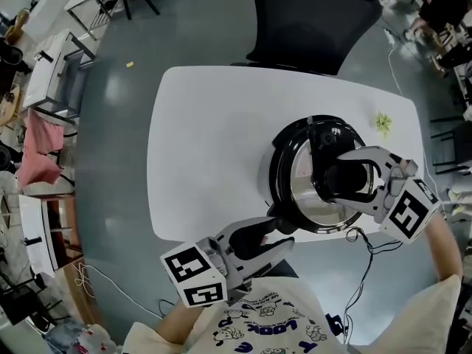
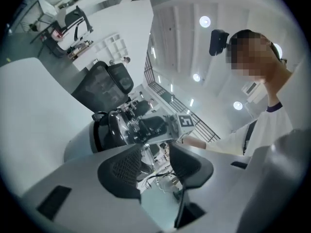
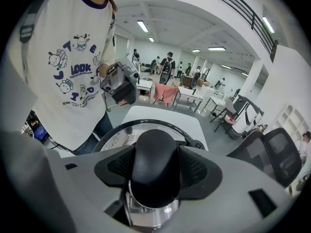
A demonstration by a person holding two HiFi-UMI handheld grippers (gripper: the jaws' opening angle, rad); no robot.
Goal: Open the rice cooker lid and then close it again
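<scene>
A black rice cooker [image 1: 289,147] stands on the right half of the white table [image 1: 206,139]. Its round metal lid [image 1: 306,190] lies over the pot and has a black handle [image 1: 352,177] on top. My right gripper [image 1: 343,177] reaches down from the right and is shut on that handle [image 3: 154,164], a pad pressing each side. My left gripper [image 1: 279,231] hovers at the cooker's near edge, open, with nothing between its jaws. In the left gripper view the cooker [image 2: 104,130] sits just beyond the open left gripper [image 2: 155,166].
A black power cord [image 1: 365,245] trails off the table's near edge by the cooker. A small green scrap [image 1: 382,122] lies at the far right of the table. A black office chair [image 1: 310,13] stands behind the table. The person's torso is close to the near edge.
</scene>
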